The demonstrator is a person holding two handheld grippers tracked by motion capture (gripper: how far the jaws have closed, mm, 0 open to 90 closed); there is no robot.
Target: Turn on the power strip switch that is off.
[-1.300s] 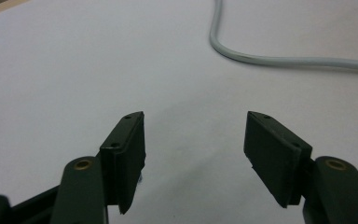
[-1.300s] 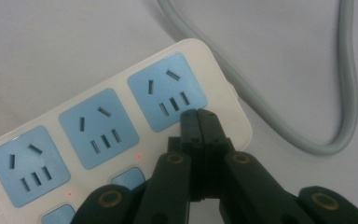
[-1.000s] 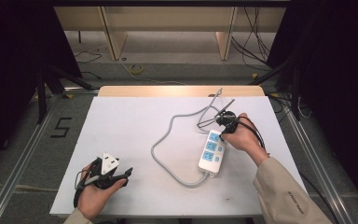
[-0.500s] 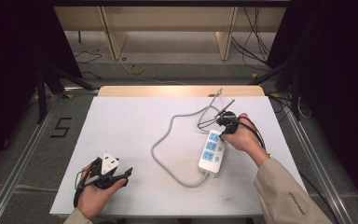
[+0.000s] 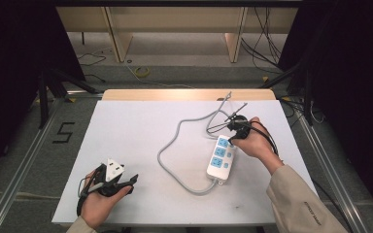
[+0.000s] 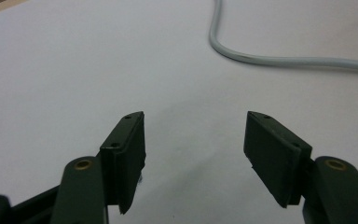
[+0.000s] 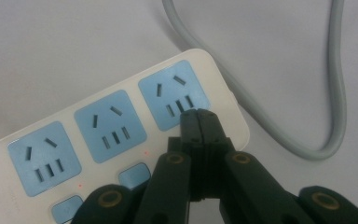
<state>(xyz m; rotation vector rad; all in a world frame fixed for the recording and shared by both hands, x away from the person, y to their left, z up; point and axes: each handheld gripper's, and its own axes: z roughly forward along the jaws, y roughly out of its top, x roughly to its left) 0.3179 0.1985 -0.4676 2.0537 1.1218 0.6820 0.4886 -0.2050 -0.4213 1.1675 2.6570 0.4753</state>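
White table (image 5: pixel 141 131): power strip (image 5: pixel 220 158) lying flat right of centre; its grey cable (image 5: pixel 167 145) loops leftward from it.

In the right gripper view, the near end of the power strip (image 7: pixel 121 135) is cut off by the left and bottom edges, and part of its nearest socket face is hidden behind the right gripper (image 7: pixel 199 114). Beyond the left gripper (image 6: pixel 193 140), the grey cable (image 6: pixel 279 59) is cut off at the top and right edges.
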